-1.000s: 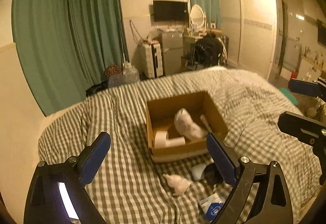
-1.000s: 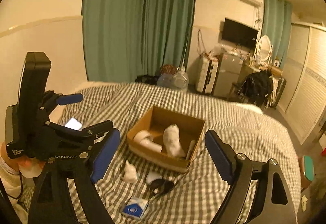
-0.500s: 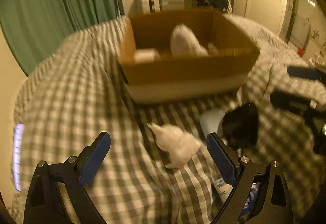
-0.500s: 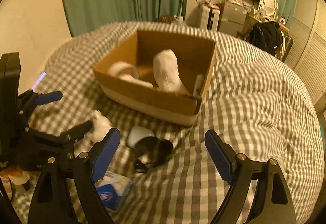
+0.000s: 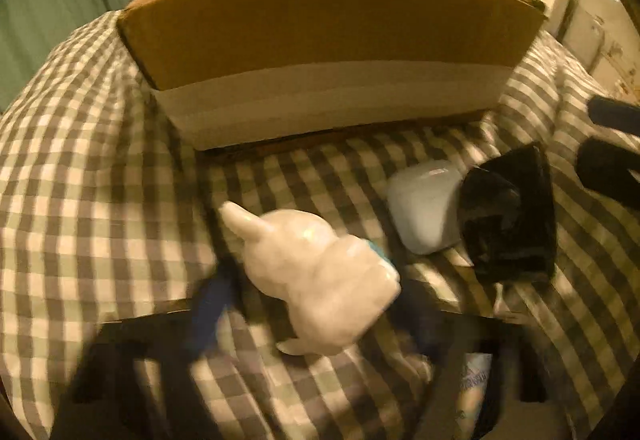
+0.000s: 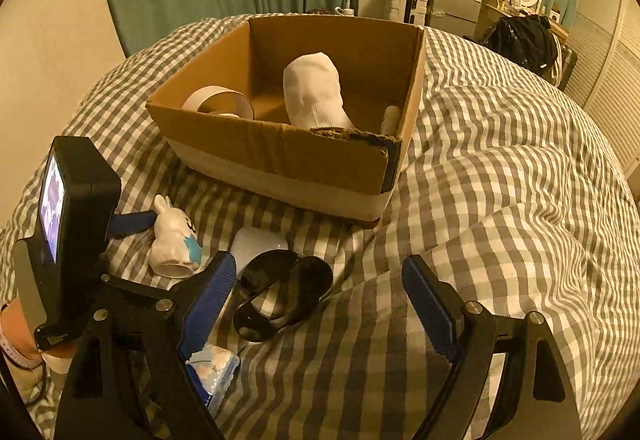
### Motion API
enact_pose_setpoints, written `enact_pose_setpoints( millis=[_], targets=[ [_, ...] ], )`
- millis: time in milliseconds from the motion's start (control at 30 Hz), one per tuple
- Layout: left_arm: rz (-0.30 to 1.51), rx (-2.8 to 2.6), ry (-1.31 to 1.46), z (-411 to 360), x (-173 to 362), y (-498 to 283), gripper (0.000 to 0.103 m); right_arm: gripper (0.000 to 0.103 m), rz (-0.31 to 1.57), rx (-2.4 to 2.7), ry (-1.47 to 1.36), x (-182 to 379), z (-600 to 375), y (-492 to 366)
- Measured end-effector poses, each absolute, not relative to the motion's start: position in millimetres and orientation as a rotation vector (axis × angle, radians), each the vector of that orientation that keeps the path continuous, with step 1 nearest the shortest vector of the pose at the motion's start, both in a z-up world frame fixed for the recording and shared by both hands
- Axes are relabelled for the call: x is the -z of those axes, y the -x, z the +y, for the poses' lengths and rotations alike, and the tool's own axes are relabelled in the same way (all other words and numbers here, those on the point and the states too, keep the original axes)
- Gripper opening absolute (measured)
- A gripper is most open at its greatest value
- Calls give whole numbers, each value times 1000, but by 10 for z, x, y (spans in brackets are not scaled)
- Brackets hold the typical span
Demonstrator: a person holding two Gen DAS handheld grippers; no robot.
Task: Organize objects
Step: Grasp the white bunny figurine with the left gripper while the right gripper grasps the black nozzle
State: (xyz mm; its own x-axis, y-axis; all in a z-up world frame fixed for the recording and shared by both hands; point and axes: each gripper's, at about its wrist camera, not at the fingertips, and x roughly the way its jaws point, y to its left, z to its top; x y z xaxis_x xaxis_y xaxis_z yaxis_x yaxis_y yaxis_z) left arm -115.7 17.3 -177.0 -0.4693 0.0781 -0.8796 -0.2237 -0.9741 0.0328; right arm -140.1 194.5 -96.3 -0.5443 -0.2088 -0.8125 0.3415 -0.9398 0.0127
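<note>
While low over bed (image 6: 500,180), L gripper (image 5: 312,304) straddles rabbit (image 5: 316,272)

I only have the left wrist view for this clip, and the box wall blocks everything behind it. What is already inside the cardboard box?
Observer: The right wrist view shows the cardboard box holding a white sock, a tape roll and a pale tube against its right wall.
Operator: Is the right gripper holding anything?
Observer: No. The right gripper is open and empty, with the sunglasses lying just ahead of its fingers.
Operator: My own fingers are blurred. Where is the left gripper?
Observer: One blue finger of the left gripper sits right beside the rabbit figurine. I cannot tell whether it is touching.
</note>
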Motion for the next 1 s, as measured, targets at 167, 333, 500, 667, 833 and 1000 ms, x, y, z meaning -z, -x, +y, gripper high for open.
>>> enact_pose_setpoints(
  millis=[167, 333, 500, 667, 833, 1000],
  targets=[
    [170, -2573, 1470, 102, 1603, 997, 62, 85, 227, 2511, -1298, 968, 1911, 1396],
    [220, -2697, 1376, -44, 1327, 749, 62, 85, 257, 2481, -1337, 1042, 1837, 1401],
    [223, -2707, 1358, -69, 1240, 656, 62, 85, 322, 2430, -1420, 1194, 1694, 1450],
    [184, -2701, 1356, -80, 1210, 517, 62, 85, 399, 2365, -1519, 1393, 1526, 1516],
    [154, -2693, 1355, -134, 1288, 661, 62, 82, 472, 2332, -1574, 1537, 1392, 1546],
    [159, -2688, 1361, -114, 1304, 683, 62, 59, 505, 2316, -1567, 1568, 1342, 1496]
  ],
)
